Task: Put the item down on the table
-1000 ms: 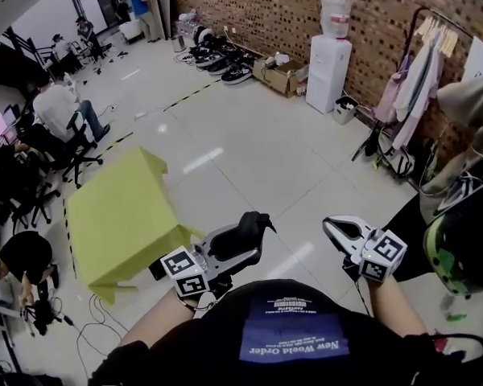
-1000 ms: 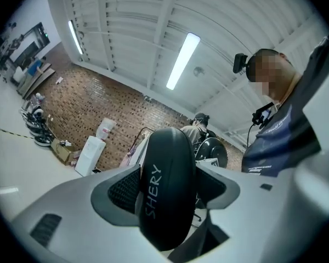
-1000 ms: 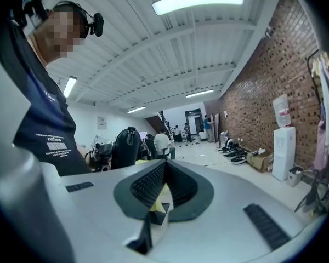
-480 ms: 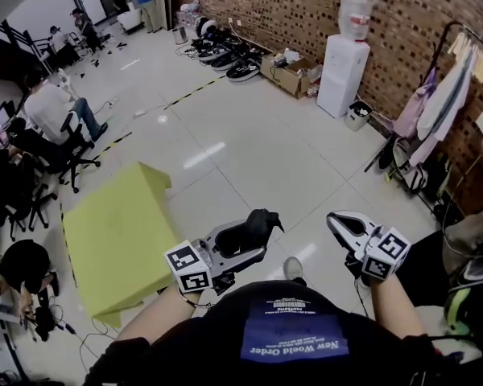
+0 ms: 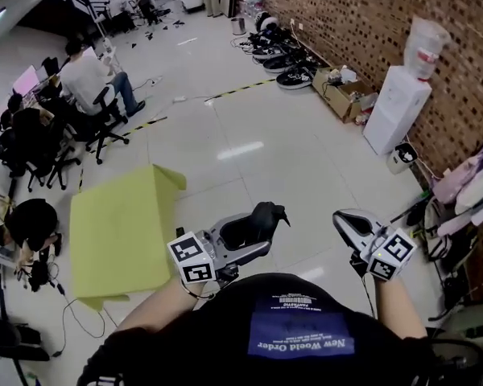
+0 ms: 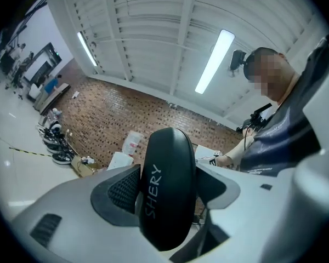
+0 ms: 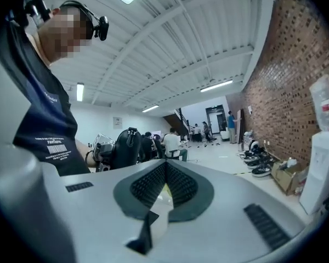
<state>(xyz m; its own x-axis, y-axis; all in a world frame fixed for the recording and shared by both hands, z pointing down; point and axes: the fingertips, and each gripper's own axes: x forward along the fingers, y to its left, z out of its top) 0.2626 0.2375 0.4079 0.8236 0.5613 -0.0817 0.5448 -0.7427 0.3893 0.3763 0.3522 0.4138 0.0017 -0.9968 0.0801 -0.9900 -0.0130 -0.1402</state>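
Note:
A black oval case (image 6: pixel 165 186) with pale lettering on its rim is clamped between the jaws of my left gripper (image 6: pixel 167 193). In the head view the same black case (image 5: pixel 260 219) sticks out of my left gripper (image 5: pixel 249 233), held at chest height above the floor. The yellow-green table (image 5: pixel 117 236) stands to the left and below, apart from the case. My right gripper (image 5: pixel 350 225) is held at the right, its jaws closed together with nothing between them (image 7: pixel 163 186).
A tiled floor spreads ahead. People sit on office chairs (image 5: pixel 105 115) at the upper left. Along the brick wall stand a water dispenser (image 5: pixel 398 103), a cardboard box (image 5: pixel 344 91) and rows of shoes (image 5: pixel 282 55). Cables (image 5: pixel 64 324) lie by the table.
The view has swung leftwards, so the table and the seated people sit more centrally. Both grippers keep their pose, the left one still clamping the black case.

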